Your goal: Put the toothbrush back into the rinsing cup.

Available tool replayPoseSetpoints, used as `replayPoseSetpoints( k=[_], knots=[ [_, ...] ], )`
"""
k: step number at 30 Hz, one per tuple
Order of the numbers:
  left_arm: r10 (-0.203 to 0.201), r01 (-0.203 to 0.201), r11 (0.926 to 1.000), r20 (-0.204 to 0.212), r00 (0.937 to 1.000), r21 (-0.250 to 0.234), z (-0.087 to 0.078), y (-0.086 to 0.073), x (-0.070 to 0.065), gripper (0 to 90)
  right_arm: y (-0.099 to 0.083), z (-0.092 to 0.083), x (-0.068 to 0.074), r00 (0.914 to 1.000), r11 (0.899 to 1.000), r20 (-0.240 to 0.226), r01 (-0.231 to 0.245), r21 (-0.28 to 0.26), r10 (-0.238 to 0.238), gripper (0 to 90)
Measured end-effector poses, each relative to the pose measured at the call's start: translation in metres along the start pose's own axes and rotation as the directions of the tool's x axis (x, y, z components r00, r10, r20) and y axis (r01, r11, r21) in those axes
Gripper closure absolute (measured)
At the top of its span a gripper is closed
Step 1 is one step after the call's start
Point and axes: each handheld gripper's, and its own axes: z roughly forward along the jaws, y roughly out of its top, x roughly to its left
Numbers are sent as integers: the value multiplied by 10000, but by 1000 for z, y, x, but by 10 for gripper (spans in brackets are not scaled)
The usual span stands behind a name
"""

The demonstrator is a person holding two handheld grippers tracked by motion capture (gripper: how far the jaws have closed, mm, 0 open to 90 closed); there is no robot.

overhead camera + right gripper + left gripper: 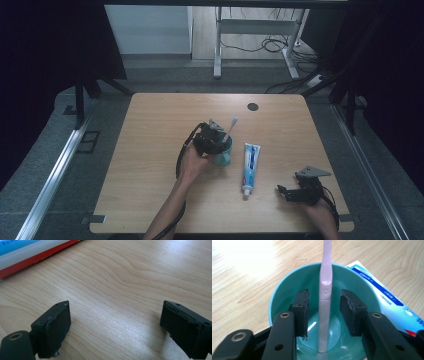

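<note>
A: Quick pass, near to far. Right gripper (286, 191) sits at the near right of the light wooden surface (150, 200), in a hand that comes in from the bottom edge. Jaws?

B: Spread wide, nothing between them. Its own view has bare wood grain between the two black pads (55, 332), which hang just over the surface.

A: Anything close to it?

B: The white, blue and red toothpaste tube (250, 167), lying flat just left of that gripper, cap end toward the person. In the right gripper view a strip of it crosses the top left corner (30, 252). Gripper and tube are apart.

A: Next out, the left gripper (216, 141).

B: Held in the left hand (191, 162) near the middle of the surface, over the small round teal plastic cup (225, 156). Jaws reach down into the cup.

A: And the pale pink plastic toothbrush (325, 302)?

B: Standing in the cup, handle end on the bottom, leaning a little toward the far rim. In the high view its head (233, 120) sticks up above the gripper.

A: Clamped on it?

B: No. Released. The left gripper view shows the handle between the pads (302, 311) with a gap on each side, neither pad touching it.

A: Cup versus tube?

B: Cup is just left of the tube, close; I can't tell if they touch.

A: Farthest thing?

B: A small dark round disc (253, 106) near the far edge.
</note>
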Motion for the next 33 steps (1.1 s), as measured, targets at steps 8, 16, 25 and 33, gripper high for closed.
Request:
replayPoseSetpoints(
  k=[8, 16, 25, 33],
  knots=[
    [12, -13, 9995, -20, 10000, -307, -13, 7, -2, 536, 0, 0, 0, 10000, 10000, 1, -3, -5, 3, 94],
    [143, -155, 9983, -214, 9997, -560, -29, 12, -2, 483, 0, 0, 0, 10000, 10000, 5, -3, 6, 3, 94],
    [132, -155, 9973, -324, 9994, -716, -45, 13, -1, 354, 0, 0, 0, 10000, 10000, 5, -4, 6, 4, 94],
    [-30, 3, 9977, -412, 9991, -675, -55, 9, 2, 182, 0, 0, 0, 10000, 10000, 6, 0, 7, 0, 94]
  ],
)
